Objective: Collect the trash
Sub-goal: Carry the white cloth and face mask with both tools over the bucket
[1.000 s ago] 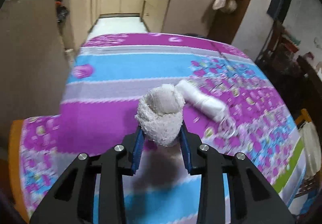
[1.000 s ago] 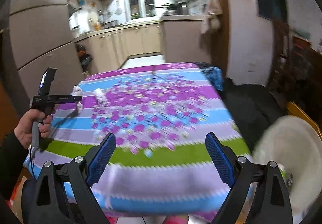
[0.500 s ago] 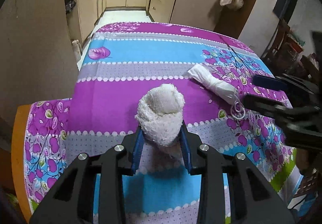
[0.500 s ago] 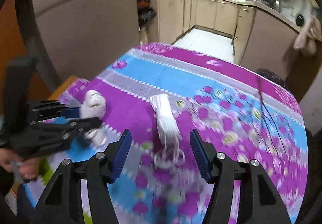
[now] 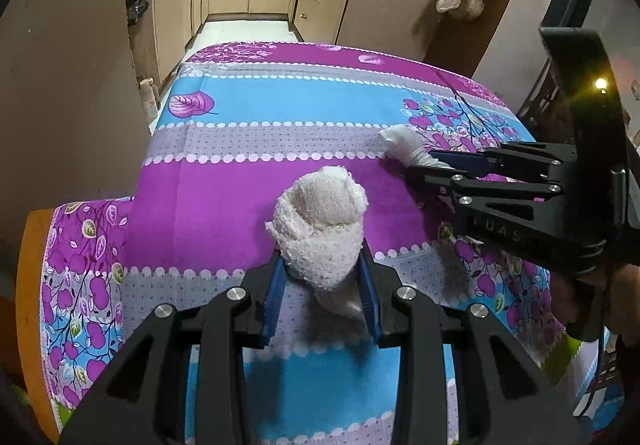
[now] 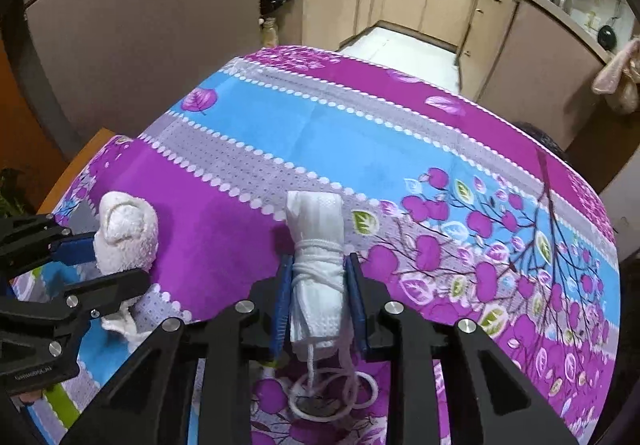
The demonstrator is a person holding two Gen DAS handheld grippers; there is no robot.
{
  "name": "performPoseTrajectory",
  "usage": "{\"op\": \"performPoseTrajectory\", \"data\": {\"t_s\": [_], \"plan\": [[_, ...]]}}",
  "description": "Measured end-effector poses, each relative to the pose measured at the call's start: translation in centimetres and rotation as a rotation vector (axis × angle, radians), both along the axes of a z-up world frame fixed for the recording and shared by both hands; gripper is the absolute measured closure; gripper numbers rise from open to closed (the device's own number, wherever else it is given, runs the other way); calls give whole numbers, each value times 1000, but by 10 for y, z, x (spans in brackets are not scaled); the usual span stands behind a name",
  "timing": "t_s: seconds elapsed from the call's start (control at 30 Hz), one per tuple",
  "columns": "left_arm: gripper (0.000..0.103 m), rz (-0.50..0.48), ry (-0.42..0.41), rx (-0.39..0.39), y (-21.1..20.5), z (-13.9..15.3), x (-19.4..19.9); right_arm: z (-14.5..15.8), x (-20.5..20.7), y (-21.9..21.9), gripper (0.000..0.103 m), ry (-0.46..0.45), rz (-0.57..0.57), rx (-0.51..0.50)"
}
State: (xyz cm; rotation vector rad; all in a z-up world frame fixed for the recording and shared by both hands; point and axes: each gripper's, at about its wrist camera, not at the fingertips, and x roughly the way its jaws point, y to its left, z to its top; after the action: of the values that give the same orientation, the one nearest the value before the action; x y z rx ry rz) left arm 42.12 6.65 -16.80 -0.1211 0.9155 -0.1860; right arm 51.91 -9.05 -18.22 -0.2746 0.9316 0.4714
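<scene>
My left gripper [image 5: 322, 277] is shut on a fluffy white rolled rag [image 5: 322, 221], held just above the table's left front part; the rag also shows in the right wrist view [image 6: 126, 233]. My right gripper [image 6: 318, 285] is closed around a rolled white face mask [image 6: 318, 245] wound with its ear loops, which lies on the tablecloth. Loose loops of string [image 6: 332, 393] trail under the gripper. In the left wrist view the right gripper [image 5: 436, 165] comes in from the right at the mask [image 5: 404, 145].
The table wears a purple, blue and grey floral tablecloth [image 5: 280, 109]. A tall brown cabinet [image 5: 60, 65] stands close on the left. Kitchen cupboards [image 6: 420, 1] and a floor passage lie beyond the far edge. A dark chair [image 5: 540, 109] stands at the right.
My right gripper swung from the table's right side to the mask and closed around it. My left gripper kept hold of the rag and drew back slightly toward the near edge.
</scene>
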Motion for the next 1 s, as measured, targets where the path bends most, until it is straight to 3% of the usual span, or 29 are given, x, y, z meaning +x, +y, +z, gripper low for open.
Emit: {"op": "performPoseTrajectory", "data": {"t_s": [0.13, 0.23, 0.4, 0.67, 1.0], "plan": [[71, 18, -2, 2, -4, 3, -3, 10, -21, -25, 77, -48, -91, 71], [71, 19, -47, 31, -14, 16, -15, 29, -53, -54, 77, -109, -170, 124], [71, -27, -147, 51, -51, 51, -45, 68, -132, -113, 76, -259, -321, 166], [71, -221, -256, 10, -161, 94, -101, 122, -265, -219, 76, -496, -567, 136], [71, -473, -306, -55, -296, 117, -156, 144, -367, -353, 76, -560, -833, 76]]}}
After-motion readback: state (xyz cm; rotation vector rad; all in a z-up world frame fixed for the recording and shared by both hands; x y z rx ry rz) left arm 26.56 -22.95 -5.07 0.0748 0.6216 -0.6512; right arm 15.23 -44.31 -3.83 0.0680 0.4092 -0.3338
